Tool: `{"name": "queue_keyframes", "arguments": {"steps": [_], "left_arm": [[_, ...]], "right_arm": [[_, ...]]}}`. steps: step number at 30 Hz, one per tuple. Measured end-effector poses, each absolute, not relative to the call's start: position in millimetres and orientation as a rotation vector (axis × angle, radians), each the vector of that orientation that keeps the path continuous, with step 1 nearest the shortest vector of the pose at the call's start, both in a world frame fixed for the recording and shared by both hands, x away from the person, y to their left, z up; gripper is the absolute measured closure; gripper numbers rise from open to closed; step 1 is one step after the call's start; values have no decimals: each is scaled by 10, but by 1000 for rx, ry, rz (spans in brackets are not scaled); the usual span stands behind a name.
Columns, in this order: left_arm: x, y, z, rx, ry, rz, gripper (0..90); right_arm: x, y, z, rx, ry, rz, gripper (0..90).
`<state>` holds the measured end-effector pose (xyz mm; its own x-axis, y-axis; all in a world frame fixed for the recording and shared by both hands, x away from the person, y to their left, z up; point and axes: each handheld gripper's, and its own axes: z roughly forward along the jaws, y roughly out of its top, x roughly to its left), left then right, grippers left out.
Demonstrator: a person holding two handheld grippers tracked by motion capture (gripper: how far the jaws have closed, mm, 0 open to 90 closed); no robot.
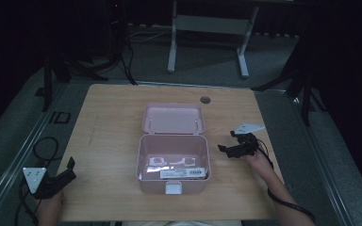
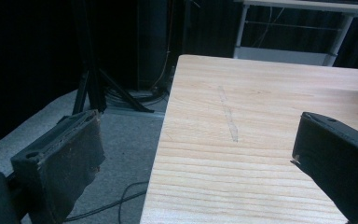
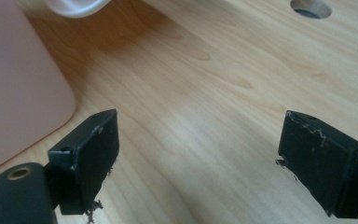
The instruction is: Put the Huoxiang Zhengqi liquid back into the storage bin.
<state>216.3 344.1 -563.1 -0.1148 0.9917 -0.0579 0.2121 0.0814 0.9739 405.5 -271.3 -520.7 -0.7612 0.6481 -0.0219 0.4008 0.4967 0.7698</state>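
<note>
A pink box (image 1: 173, 165) stands open in the middle of the wooden table (image 1: 108, 122), its lid (image 1: 172, 118) folded back. Inside lie white plastic pieces (image 1: 172, 162) and a flat labelled item (image 1: 176, 173). My right gripper (image 1: 226, 149) hovers open just right of the box, low over the wood; its view shows the box's pink wall (image 3: 14, 88) at left and nothing between the fingers (image 3: 91, 158). My left gripper (image 1: 69, 168) is open at the table's front left corner, straddling the table edge (image 2: 161, 140).
A round cable hole (image 1: 205, 100) sits near the table's far edge, seen also as a hole (image 3: 310, 8) from the right gripper. Cables (image 1: 45, 148) lie on the grey floor at left. A white desk frame (image 1: 207, 28) stands behind the table.
</note>
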Motion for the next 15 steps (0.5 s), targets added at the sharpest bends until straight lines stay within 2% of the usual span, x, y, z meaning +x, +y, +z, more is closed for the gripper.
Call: {"name": "queue_keyframes", "arguments": {"steps": [15], "left_arm": [[2163, 3439, -5630, 1262, 1483, 1126, 21]], "right_arm": [[3838, -3122, -5345, 1023, 2246, 1193, 116]]}}
